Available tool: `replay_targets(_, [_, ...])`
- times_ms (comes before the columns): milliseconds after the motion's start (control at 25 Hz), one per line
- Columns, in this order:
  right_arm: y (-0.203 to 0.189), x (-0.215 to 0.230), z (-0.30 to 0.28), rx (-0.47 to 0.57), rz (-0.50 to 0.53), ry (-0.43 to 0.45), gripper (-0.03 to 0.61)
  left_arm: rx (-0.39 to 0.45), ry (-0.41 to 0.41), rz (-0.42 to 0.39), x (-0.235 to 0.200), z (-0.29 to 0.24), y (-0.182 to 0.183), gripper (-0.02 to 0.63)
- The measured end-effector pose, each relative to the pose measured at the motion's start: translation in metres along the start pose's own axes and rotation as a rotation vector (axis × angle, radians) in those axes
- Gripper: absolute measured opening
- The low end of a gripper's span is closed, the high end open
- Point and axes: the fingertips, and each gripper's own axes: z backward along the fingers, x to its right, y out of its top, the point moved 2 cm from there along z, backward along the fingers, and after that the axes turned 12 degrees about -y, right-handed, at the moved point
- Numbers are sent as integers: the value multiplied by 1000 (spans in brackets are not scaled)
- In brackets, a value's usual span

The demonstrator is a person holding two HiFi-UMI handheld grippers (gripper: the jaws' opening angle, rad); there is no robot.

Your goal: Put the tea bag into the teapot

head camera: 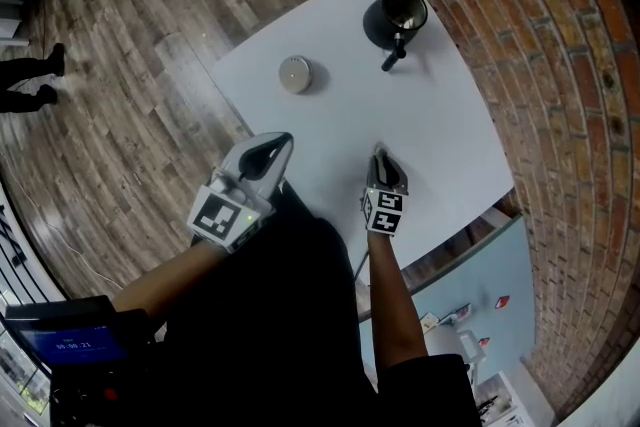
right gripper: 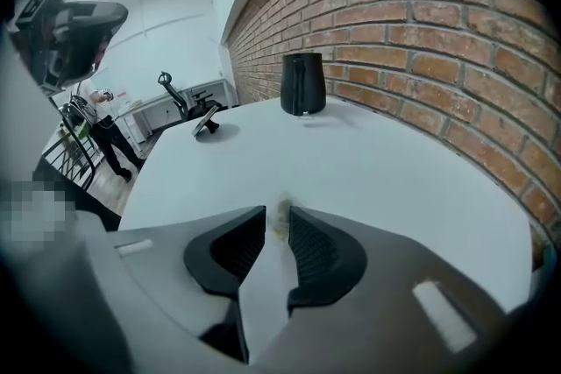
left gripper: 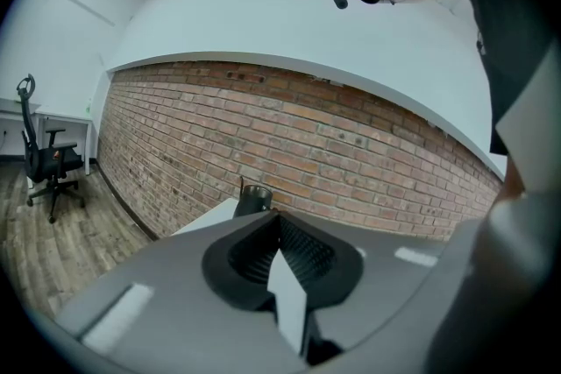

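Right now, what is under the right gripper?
A tea bag lies on the white table, between the right gripper's tips. Only a small brownish bit shows; the gripper covers the rest.

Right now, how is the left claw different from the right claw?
The left claw is shut and empty; the right claw is a little open with the tea bag between its tips. The left claw points nearly level by the edge of the table; the right claw tilts down at its top. Both are grey with black pads and a marker cube.

Teapot (head camera: 395, 18) right of disc (head camera: 294, 74); both on table (head camera: 430, 135).
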Motion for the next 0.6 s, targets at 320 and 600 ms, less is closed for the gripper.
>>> replay_targets(320, [-5,7,-3,-17,-11,-25,21,-9,20,-5,-4,8,0,0])
replay_targets(600, [4,8,3,9,-15,-33,9,9,29,-4,-8,17,2,0])
